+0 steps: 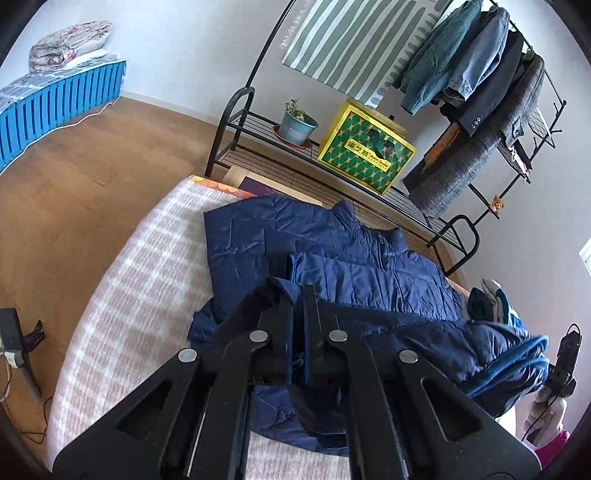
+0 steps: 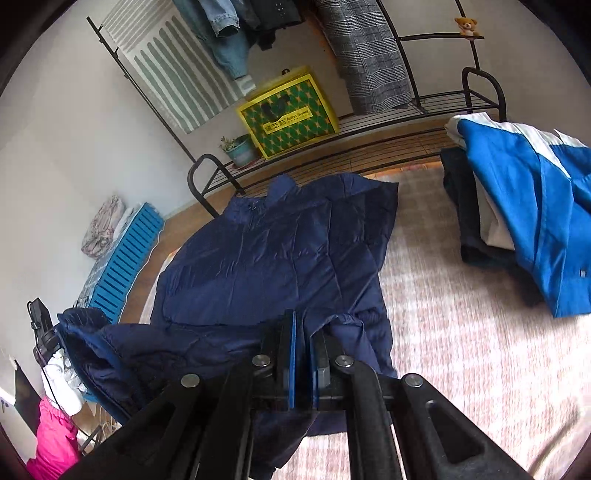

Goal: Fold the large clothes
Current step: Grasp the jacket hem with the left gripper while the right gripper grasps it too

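- The navy quilted jacket (image 1: pixel 332 251) lies spread on a surface covered with a pink-and-white checked blanket (image 1: pixel 140 266), collar toward the black metal clothes rack (image 1: pixel 491 192), its near hem lifted off the blanket.
- The left gripper (image 1: pixel 298 295) has its fingers (image 1: pixel 284 314) closed on a fold of the jacket's near edge; dark blue cloth shows pinched in the narrow slit between them and hangs below.
- The right gripper (image 2: pixel 303 332) is likewise clamped on the jacket (image 2: pixel 273 251): its blue-faced fingers (image 2: pixel 291 347) stand almost together with navy cloth gathered around and under them.
- Only the left wrist view shows the jacket's zip and stand-up collar from the side, plus a sleeve folded across the chest, and the raised hem running off to the right toward the other black gripper held in a hand (image 1: pixel 554 398).
- Only the right wrist view shows a pile of other clothes on the blanket (image 2: pixel 461 332), well apart from the jacket: a bright blue-and-white garment (image 2: pixel 535 206) draped over darker items.
- The right view also shows a small teddy bear (image 2: pixel 466 26) perched on the rack (image 2: pixel 480 88), clearer than in the left view.
- Both views share the yellow-and-green box (image 1: pixel 365 147), the potted plant (image 1: pixel 297 123) and the blue slatted bench (image 1: pixel 55 107) with folded bedding on top.
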